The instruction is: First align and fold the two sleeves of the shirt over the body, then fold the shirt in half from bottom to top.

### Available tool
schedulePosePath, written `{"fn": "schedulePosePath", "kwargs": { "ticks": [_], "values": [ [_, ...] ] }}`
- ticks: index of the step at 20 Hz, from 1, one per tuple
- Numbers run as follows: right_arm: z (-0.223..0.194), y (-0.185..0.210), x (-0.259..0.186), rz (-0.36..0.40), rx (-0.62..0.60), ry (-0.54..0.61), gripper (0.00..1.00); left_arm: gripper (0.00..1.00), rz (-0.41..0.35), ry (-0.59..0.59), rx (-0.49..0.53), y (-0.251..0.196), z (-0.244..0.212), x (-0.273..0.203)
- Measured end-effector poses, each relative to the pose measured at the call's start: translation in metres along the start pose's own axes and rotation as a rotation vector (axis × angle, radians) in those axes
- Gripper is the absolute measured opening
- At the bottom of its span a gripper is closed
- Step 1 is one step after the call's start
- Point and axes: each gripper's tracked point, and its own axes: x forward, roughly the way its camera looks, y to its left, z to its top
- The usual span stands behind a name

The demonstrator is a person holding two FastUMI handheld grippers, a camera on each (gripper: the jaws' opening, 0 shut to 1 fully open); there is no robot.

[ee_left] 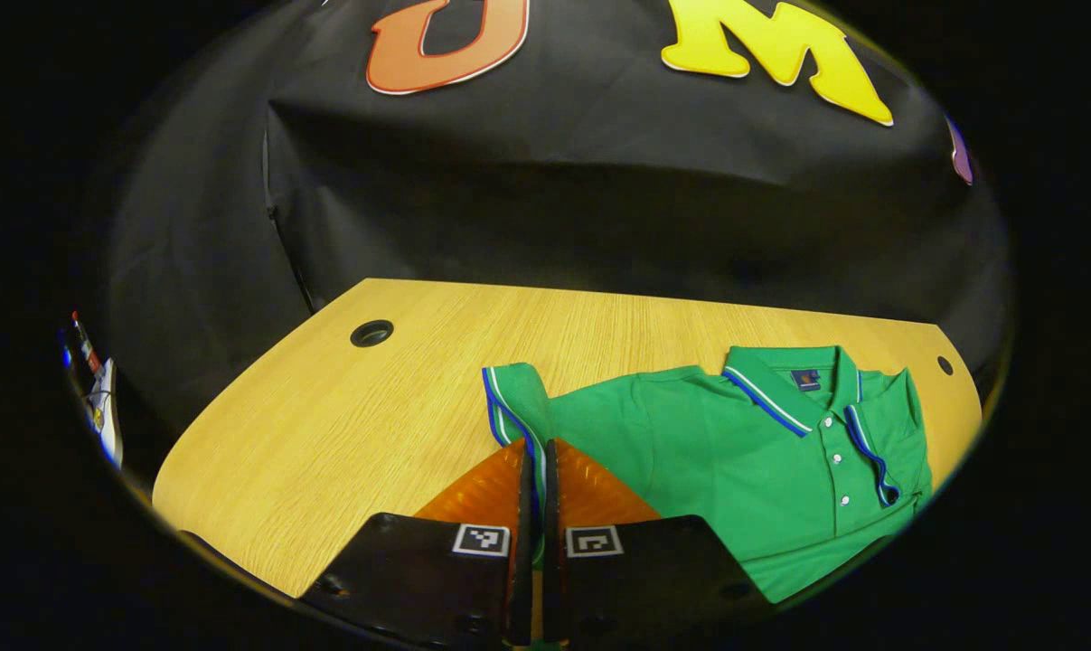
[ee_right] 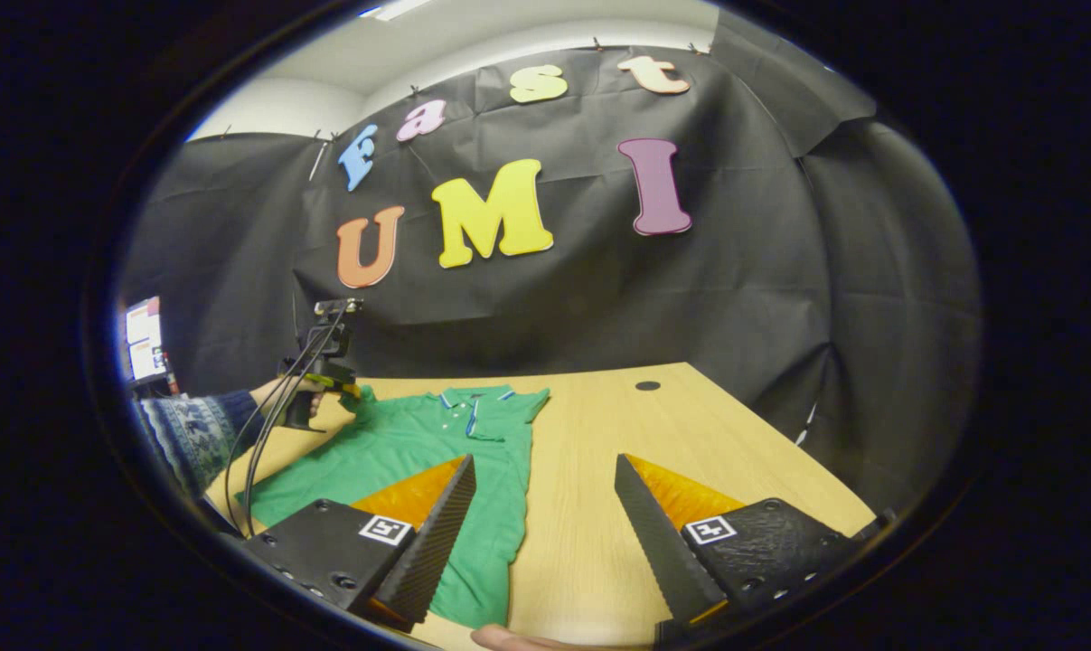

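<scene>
Left gripper (ee_left: 533, 470) jaws clamped on sleeve (ee_left: 515, 407) cuff, lifted off the table (ee_left: 328, 425). Right gripper (ee_right: 545, 506) jaws wide apart, hovering over table by shirt's hem side, touching nothing. Green shirt (ee_left: 744, 461) flat on table, face up, long axis running collar to hem, collar (ee_left: 794, 389) toward far edge and booth wall. Striped trim on collar and cuffs, white placket buttons. Other sleeve folded in. Hand (ee_right: 305, 393) gripping left gripper's handle.
</scene>
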Motion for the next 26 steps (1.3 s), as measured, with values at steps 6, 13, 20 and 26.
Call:
{"fn": "schedulePosePath", "kwargs": {
  "ticks": [6,13,20,26],
  "values": [
    [-0.001,-0.01,-0.004,-0.026,0.007,-0.005,0.92,0.11,-0.053,-0.013,0.081,-0.061,0.007,-0.004],
    [-0.013,-0.021,-0.002,-0.06,0.008,0.03,0.94,0.95,-0.184,-0.059,0.108,-0.14,0.02,-0.028],
    [-0.002,-0.008,-0.021,-0.072,-0.046,0.008,0.94,0.96,-0.182,-0.183,0.056,-0.123,0.046,-0.104],
    [0.002,0.002,-0.044,-0.096,-0.063,-0.019,0.94,1.0,-0.176,-0.327,-0.016,-0.067,0.037,-0.202]
  ]
}}
